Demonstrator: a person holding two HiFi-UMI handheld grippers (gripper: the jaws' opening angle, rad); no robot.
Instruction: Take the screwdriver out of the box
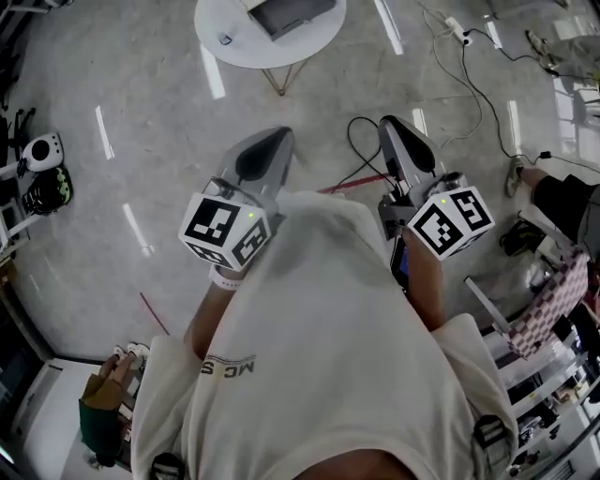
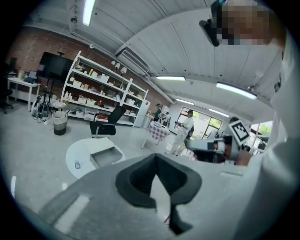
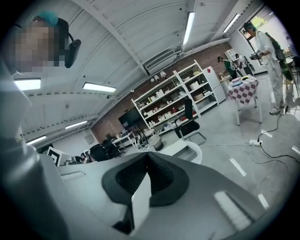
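Hovering apart from the table [image 1: 232,47] (box [image 1: 291,14] atop), left gripper [image 1: 275,133] and right gripper [image 1: 390,122] show clenched fingers.

A round white bench [image 1: 217,45] stands on the pale polished floor [image 1: 141,216]. To its right a black cable [image 1: 473,82] loops over that floor. Along the brick wall [image 2: 28,49] runs white shelving [image 2: 101,93] (crowded with small boxes), with a black chair [image 2: 107,126] and a bin [image 2: 59,124] in front. A small dark item [image 1: 224,39] on the bench is possibly a mouse.
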